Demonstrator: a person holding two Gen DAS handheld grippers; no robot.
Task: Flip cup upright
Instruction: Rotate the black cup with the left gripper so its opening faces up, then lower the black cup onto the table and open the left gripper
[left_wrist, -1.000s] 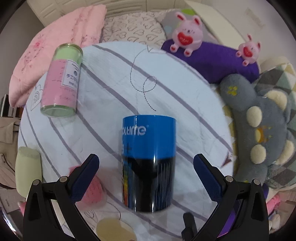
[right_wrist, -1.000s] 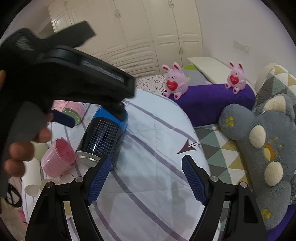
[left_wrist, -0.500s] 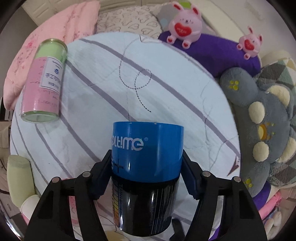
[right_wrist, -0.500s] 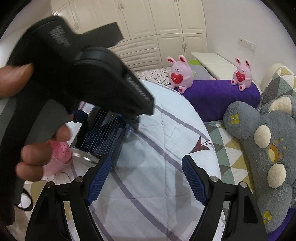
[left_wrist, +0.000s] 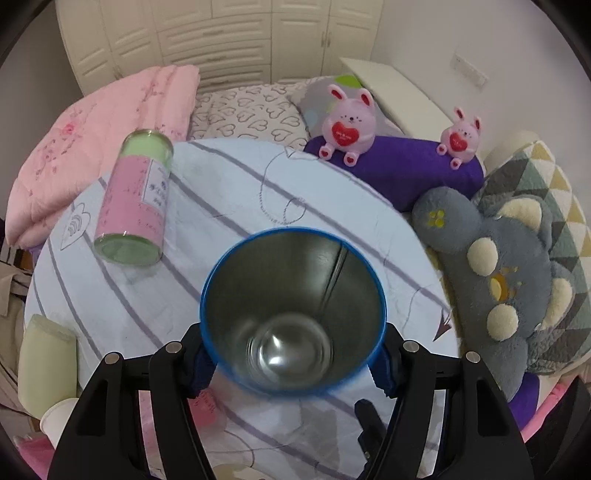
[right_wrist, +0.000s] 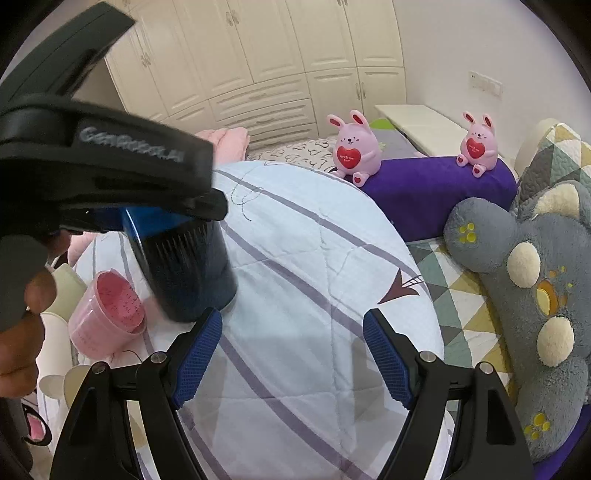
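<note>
The blue and black cup (left_wrist: 291, 310) is clamped between my left gripper's (left_wrist: 293, 363) blue pads. Its open mouth faces the left wrist camera and I see its shiny steel inside. In the right wrist view the cup (right_wrist: 184, 266) hangs tilted, mouth up to the left, base near the striped quilt (right_wrist: 303, 280), under the left gripper's black body. My right gripper (right_wrist: 293, 354) is open and empty over the quilt, just right of the cup.
A pink and green canister (left_wrist: 133, 199) lies on the quilt at the left. A pink measuring cup (right_wrist: 107, 317) lies beside the blue cup. Cream cups stand at the left edge. Pink bunnies (right_wrist: 354, 147), a purple cushion and a grey plush (right_wrist: 535, 288) line the right.
My left gripper closed on the lying cup, lifted it and turned it, so its mouth now faces the left camera. My right gripper stayed open, roughly in place.
</note>
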